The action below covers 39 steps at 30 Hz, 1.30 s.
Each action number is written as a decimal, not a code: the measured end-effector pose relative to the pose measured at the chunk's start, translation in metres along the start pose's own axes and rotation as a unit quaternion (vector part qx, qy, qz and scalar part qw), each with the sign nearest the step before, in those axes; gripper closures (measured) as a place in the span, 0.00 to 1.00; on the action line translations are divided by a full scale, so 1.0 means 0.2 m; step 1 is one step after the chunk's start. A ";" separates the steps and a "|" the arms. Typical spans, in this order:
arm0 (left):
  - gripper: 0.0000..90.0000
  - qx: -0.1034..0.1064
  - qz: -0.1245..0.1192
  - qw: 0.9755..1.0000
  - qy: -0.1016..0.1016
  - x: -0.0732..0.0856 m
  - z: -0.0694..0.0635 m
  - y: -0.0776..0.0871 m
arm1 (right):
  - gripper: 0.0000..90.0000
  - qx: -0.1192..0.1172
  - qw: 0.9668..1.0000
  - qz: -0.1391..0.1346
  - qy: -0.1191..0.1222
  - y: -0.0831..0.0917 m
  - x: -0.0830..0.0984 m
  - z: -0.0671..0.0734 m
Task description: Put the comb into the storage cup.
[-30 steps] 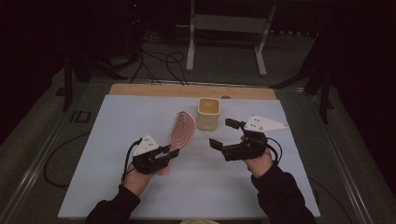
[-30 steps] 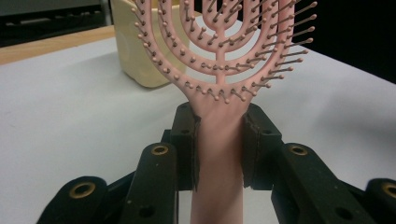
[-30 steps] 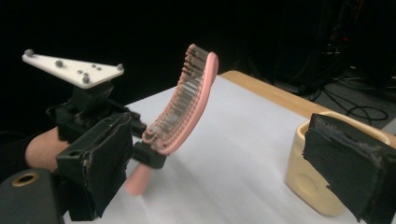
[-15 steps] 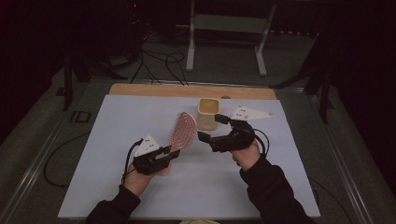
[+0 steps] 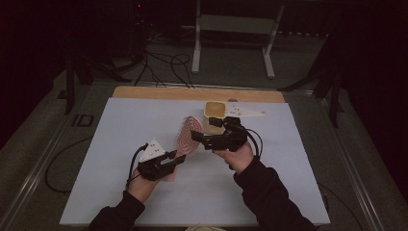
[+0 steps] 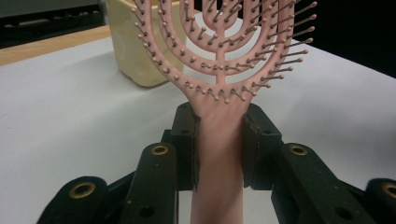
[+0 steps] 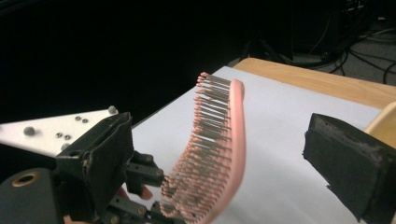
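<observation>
A pink hairbrush [image 5: 186, 135] stands tilted up above the white table, bristles toward the person's left. My left gripper [image 5: 177, 160] is shut on its handle [image 6: 219, 140], whose sides both pads press; the bristled head [image 6: 224, 42] rises above them. My right gripper [image 5: 206, 130] reaches in from the right at the head's height. In the right gripper view its jaws [image 7: 222, 140] stand open with the brush head [image 7: 229, 140] edge-on between them, and neither pad touches it. A yellow cup [image 5: 214, 111] stands just behind the right gripper.
The white mat [image 5: 120, 144] covers the table, with a wooden strip [image 5: 159, 92] along its far edge. In the left gripper view the yellow cup [image 6: 135, 46] sits behind the brush. A metal stand [image 5: 231, 24] and cables [image 5: 163, 62] lie on the dark floor beyond.
My right gripper has moved left from the table's right side until its open jaws straddle the brush head. The left gripper and the brush have stayed where they were.
</observation>
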<state>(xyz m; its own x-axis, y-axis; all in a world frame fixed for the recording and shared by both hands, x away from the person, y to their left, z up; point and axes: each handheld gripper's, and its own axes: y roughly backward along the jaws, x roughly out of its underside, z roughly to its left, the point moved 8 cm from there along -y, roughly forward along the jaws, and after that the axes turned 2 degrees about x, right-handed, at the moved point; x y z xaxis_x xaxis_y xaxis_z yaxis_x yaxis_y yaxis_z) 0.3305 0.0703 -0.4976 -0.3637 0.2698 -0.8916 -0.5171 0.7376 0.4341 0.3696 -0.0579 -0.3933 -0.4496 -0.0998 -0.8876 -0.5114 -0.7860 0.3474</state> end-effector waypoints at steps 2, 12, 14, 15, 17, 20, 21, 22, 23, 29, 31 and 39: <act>0.79 0.000 -0.001 1.000 -0.001 0.00 0.00 0.00 | 0.10 0.004 1.000 0.005 -0.007 -0.02 0.00 0.00; 0.79 -0.001 -0.004 1.000 -0.002 0.00 -0.01 0.00 | 0.29 0.015 0.999 0.021 -0.046 -0.11 0.02 0.03; 0.79 -0.002 -0.003 1.000 -0.004 0.00 -0.01 0.00 | 0.34 0.014 0.998 0.026 -0.051 -0.12 0.03 0.03; 0.79 -0.001 -0.004 1.000 -0.003 -0.01 -0.01 0.00 | 0.36 0.017 0.998 0.029 -0.052 -0.13 0.03 0.03; 0.79 -0.001 -0.005 1.000 -0.002 -0.01 -0.01 0.00 | 0.40 0.016 0.998 0.033 -0.059 -0.13 0.04 0.03; 0.79 -0.001 -0.008 1.000 -0.002 -0.01 -0.01 0.00 | 0.46 0.013 0.997 0.036 -0.061 -0.14 0.05 0.04; 0.79 0.000 -0.007 1.000 -0.001 -0.01 -0.01 0.00 | 0.48 0.013 0.997 0.038 -0.061 -0.14 0.06 0.04; 0.79 -0.002 -0.008 1.000 -0.003 -0.01 -0.01 0.00 | 0.50 0.012 0.997 0.037 -0.063 -0.15 0.06 0.04; 0.79 0.001 -0.007 1.000 -0.001 -0.01 -0.02 0.00 | 0.53 0.011 0.997 0.038 -0.065 -0.15 0.06 0.04; 0.79 0.003 -0.003 1.000 -0.004 -0.01 -0.02 0.00 | 0.69 0.007 0.997 0.042 -0.067 -0.15 0.07 0.02; 0.79 0.002 -0.002 1.000 -0.005 -0.01 -0.02 0.00 | 0.69 0.005 0.997 0.042 -0.065 -0.14 0.07 0.02; 0.79 0.007 0.003 1.000 0.001 0.00 -0.03 -0.01 | 0.71 0.004 0.997 0.034 -0.064 -0.14 0.08 0.02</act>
<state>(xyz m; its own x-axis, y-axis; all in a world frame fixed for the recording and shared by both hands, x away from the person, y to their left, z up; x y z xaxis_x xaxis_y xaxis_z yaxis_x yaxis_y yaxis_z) 0.3276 0.0647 -0.4982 -0.3690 0.2734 -0.8883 -0.5030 0.7449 0.4382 0.3735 -0.0343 -0.4158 -0.5729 -0.0749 -0.8162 -0.4819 -0.7748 0.4093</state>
